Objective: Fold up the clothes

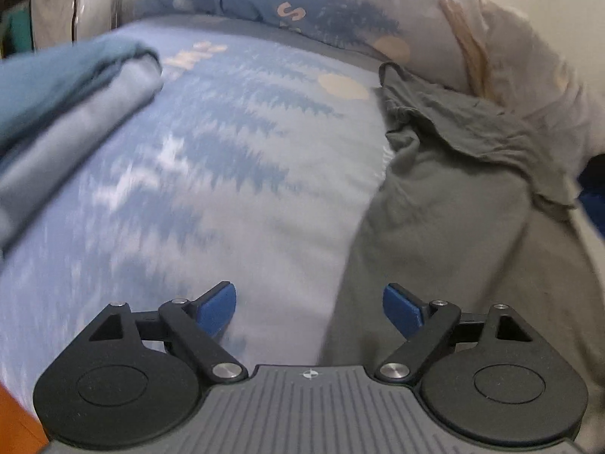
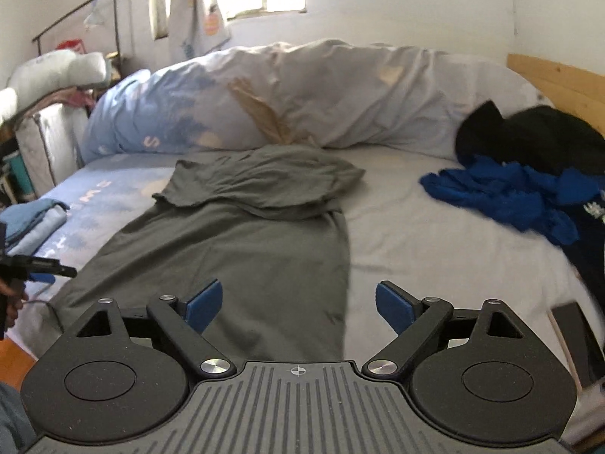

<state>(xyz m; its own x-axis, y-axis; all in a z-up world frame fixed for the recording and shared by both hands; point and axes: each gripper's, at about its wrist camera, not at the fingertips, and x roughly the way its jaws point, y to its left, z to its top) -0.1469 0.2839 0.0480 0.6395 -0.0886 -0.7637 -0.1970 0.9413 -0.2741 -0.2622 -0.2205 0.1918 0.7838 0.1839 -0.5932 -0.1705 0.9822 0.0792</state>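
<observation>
A grey garment (image 2: 242, 242) lies spread on the bed, its far part folded back over itself in a crumpled band (image 2: 264, 181). It also shows in the left wrist view (image 1: 446, 234), at the right. My left gripper (image 1: 309, 310) is open and empty, low over the garment's left edge and the blue printed sheet (image 1: 211, 174). It also shows in the right wrist view (image 2: 41, 266), at the far left. My right gripper (image 2: 298, 304) is open and empty above the garment's near right edge.
Folded blue clothes (image 1: 68, 90) are stacked at the bed's left edge. A blue garment (image 2: 503, 196) and a black one (image 2: 537, 140) lie in a heap at the right. A rolled duvet (image 2: 302, 94) lines the far side. A wooden headboard (image 2: 559, 83) stands at the right.
</observation>
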